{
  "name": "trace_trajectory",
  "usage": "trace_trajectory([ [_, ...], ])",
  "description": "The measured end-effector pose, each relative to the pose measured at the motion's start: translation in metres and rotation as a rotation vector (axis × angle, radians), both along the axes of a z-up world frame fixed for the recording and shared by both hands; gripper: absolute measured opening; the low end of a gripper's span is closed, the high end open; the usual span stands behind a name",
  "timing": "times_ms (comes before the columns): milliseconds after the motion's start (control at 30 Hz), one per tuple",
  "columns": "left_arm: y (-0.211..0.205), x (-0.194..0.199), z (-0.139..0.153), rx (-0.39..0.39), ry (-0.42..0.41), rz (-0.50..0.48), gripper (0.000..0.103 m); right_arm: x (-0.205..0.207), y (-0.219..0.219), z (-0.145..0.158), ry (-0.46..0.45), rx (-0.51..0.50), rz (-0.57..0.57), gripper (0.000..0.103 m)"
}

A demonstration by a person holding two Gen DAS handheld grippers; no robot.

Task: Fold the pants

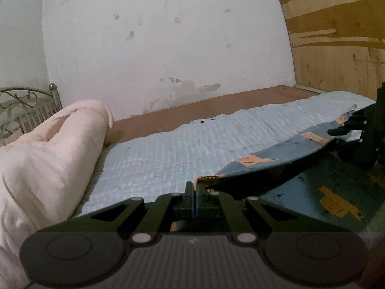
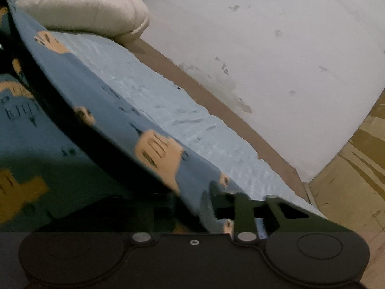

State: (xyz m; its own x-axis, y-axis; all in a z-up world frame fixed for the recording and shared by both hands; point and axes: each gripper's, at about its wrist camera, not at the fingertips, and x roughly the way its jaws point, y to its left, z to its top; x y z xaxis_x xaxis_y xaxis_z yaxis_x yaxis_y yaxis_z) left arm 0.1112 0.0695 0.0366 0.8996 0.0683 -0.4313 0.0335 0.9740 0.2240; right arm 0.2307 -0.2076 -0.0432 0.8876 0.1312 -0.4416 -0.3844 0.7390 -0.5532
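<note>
The pants (image 1: 264, 159) are blue cloth with orange patches. One lifted edge stretches taut between both grippers above the bed, and the rest lies below in shadow (image 1: 336, 200). My left gripper (image 1: 196, 187) is shut on the hem's corner, which shows between its fingers. At the right of the left wrist view, my right gripper (image 1: 341, 130) pinches the far end of the same edge. In the right wrist view the pants (image 2: 96, 110) run diagonally into my right gripper (image 2: 214, 190). The cloth covers its left finger, and the jaws look closed on the fabric.
A light blue quilted mat (image 1: 180, 144) covers the bed. A rolled pink comforter (image 1: 48, 149) lies at its head, by a metal headboard (image 1: 28, 106). Bare brown board (image 1: 216, 106) runs along a stained white wall (image 1: 168, 36). A wood panel (image 1: 336, 48) stands at the right.
</note>
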Motion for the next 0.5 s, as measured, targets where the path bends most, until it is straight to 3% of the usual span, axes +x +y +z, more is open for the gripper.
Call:
trace_trajectory([
  [133,-0.003,-0.006,-0.007,0.025,-0.008,0.01,0.0,-0.019,-0.015,0.01,-0.012,-0.009,0.03,0.0],
  [333,0.008,-0.011,-0.014,0.115,-0.002,-0.054,0.0,-0.097,-0.034,0.041,0.022,-0.082,0.119,0.0],
  [500,0.015,-0.009,-0.03,0.159,0.022,-0.11,0.0,-0.134,-0.029,0.024,0.135,-0.08,0.119,0.0],
])
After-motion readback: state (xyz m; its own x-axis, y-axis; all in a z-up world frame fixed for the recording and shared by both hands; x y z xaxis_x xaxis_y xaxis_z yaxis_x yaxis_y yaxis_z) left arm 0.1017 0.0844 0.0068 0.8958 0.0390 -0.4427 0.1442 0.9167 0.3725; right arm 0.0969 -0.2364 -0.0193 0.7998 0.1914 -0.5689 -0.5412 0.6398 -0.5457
